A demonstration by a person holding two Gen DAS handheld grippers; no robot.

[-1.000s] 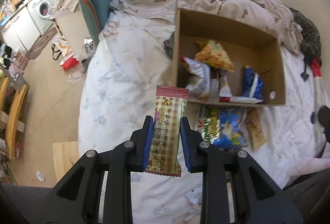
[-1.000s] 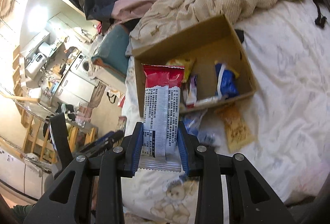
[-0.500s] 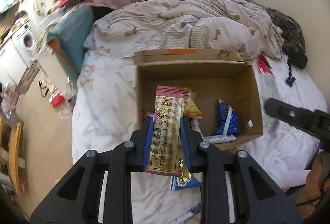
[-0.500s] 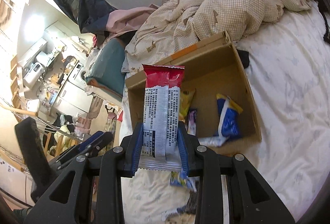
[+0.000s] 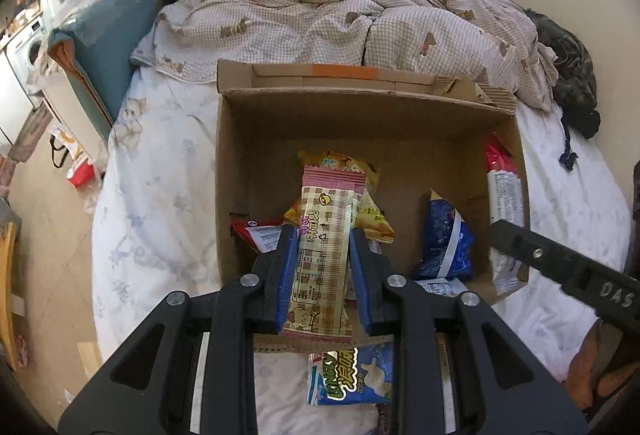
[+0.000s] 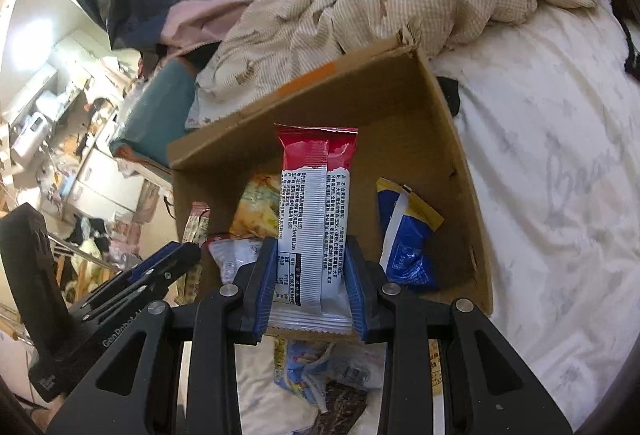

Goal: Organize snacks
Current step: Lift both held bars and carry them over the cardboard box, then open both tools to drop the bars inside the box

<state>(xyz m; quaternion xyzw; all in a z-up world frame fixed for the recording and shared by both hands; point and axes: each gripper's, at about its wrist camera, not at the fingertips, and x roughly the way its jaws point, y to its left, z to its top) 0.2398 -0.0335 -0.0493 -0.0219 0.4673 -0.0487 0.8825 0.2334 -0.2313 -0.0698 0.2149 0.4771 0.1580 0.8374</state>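
Note:
An open cardboard box (image 5: 360, 131) stands on the bed and holds several snack packs, among them a yellow one (image 5: 372, 219) and a blue one (image 5: 444, 243). My left gripper (image 5: 323, 243) is shut on a pink checked snack bar (image 5: 326, 235), held upright over the box's near left part. My right gripper (image 6: 312, 259) is shut on a red and white snack pack (image 6: 314, 203), held over the box (image 6: 400, 115) near its front edge. The right gripper and its pack (image 5: 504, 195) show at the box's right wall in the left wrist view.
Loose snack packs lie on the white sheet in front of the box, one blue (image 5: 352, 375), others under my right gripper (image 6: 320, 371). A checked quilt (image 5: 340, 11) is heaped behind the box. A teal cushion (image 5: 104, 47) and the floor lie to the left.
Both grippers have moved forward with their packs, from in front of the box to over its inside. The box fills more of both views.

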